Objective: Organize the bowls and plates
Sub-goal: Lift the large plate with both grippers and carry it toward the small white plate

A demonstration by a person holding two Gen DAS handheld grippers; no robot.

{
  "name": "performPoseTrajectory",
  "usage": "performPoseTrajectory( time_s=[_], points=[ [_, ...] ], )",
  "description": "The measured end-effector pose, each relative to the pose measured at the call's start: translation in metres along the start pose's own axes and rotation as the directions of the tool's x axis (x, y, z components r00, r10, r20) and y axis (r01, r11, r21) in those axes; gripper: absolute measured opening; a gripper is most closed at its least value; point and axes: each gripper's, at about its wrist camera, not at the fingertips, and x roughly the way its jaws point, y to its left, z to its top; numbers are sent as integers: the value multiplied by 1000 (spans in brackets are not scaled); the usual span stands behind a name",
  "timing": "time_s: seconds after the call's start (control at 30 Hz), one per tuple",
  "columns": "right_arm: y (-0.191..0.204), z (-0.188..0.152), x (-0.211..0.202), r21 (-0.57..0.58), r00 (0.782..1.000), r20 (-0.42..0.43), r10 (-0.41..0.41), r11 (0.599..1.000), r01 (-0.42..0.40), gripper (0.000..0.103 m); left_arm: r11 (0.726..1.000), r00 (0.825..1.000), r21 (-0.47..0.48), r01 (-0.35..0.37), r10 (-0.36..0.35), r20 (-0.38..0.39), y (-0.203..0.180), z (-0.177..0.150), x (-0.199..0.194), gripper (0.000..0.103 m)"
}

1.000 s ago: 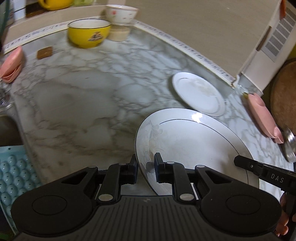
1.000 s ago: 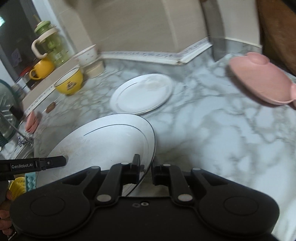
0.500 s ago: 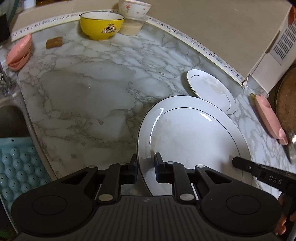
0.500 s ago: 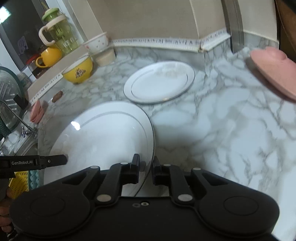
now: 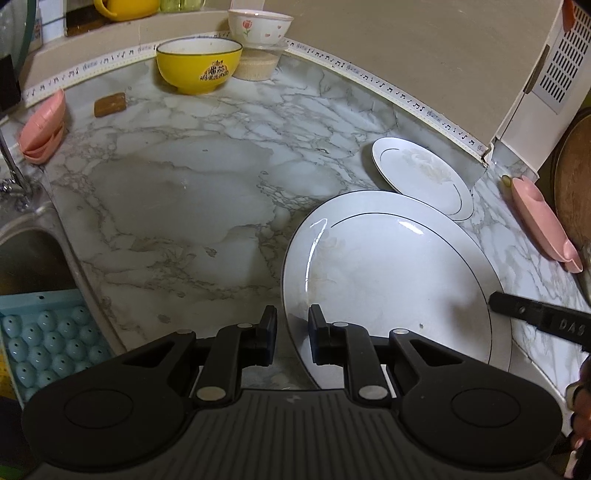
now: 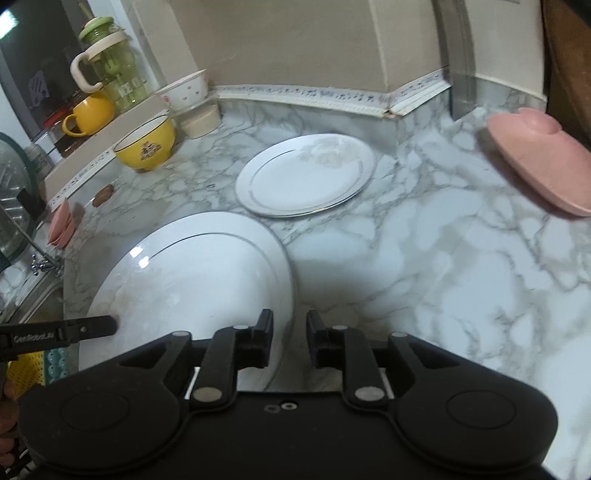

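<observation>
- The grey-veined white marble surface (image 5: 192, 192) carried everything, and the big change on it was that the large round white plate with a thin dark ring (image 5: 391, 280) had come down from a tilted, carried pose to lie nearly flat at the front edge, just short of the smaller white plate with a faint floral print (image 5: 421, 181). In the left view their rims looked close or slightly overlapping; I could not tell whether they touched.
- The left gripper (image 5: 291, 334) was still pinching the large plate's near-left rim, its jaws narrow with the rim between them and no different from a second before.
- The right gripper (image 6: 290, 341) was letting go: its jaws were opening, and the plate's right rim sat in the gap with space showing beside it, so it no longer seemed clamped.
- I took that to mean the set-down was finishing, with the left release to follow. The large plate had landed beside the small one, not on or under it, so stacking was not yet done.
- The yellow ceramic bowl with a dark emblem (image 5: 199, 66) and the white bowl with red hearts (image 5: 258, 27) stood well apart at the back wall, unmoved.
</observation>
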Motion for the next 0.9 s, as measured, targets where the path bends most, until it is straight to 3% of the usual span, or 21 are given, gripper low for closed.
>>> performPoseTrajectory(
  time_s=[0.1, 0.27, 0.33, 0.43, 0.5, 0.53, 0.67, 0.73, 0.83, 0.9],
  points=[
    [-4, 0, -9, 6, 1000, 23, -15, 1000, 15, 35, 1000, 1000, 26, -11, 10, 25, 1, 1, -11, 17],
    [-2, 8, -31, -34, 994, 103, -47, 998, 50, 70, 998, 997, 67, -5, -1, 79, -3, 12, -29, 17],
    [-1, 13, -37, -50, 991, 122, -53, 997, 60, 73, 996, 995, 89, 6, -15, 101, -8, 20, -34, 19],
    [-2, 22, -42, -57, 987, 148, -67, 995, 77, 79, 993, 990, 119, 17, -33, 137, -18, 32, -35, 35],
    [-3, 30, -42, -57, 984, 159, -81, 994, 91, 80, 991, 986, 131, 16, -38, 164, -24, 39, -35, 63],
    [-3, 33, -42, -57, 983, 163, -89, 993, 99, 82, 991, 983, 135, 18, -42, 177, -28, 42, -35, 67],
    [-5, 44, -40, -59, 976, 181, -120, 989, 132, 89, 986, 980, 168, 22, -54, 192, -40, 63, -27, 71],
    [-6, 49, -39, -63, 973, 191, -129, 988, 144, 93, 983, 979, 182, 28, -64, 194, -46, 75, -21, 78],
    [-5, 59, -34, -73, 968, 200, -150, 983, 167, 102, 980, 978, 197, 25, -65, 200, -55, 90, -8, 79],
    [-4, 66, -29, -79, 965, 203, -168, 979, 187, 102, 979, 979, 202, 24, -64, 192, -61, 99, 2, 79]
  ],
)
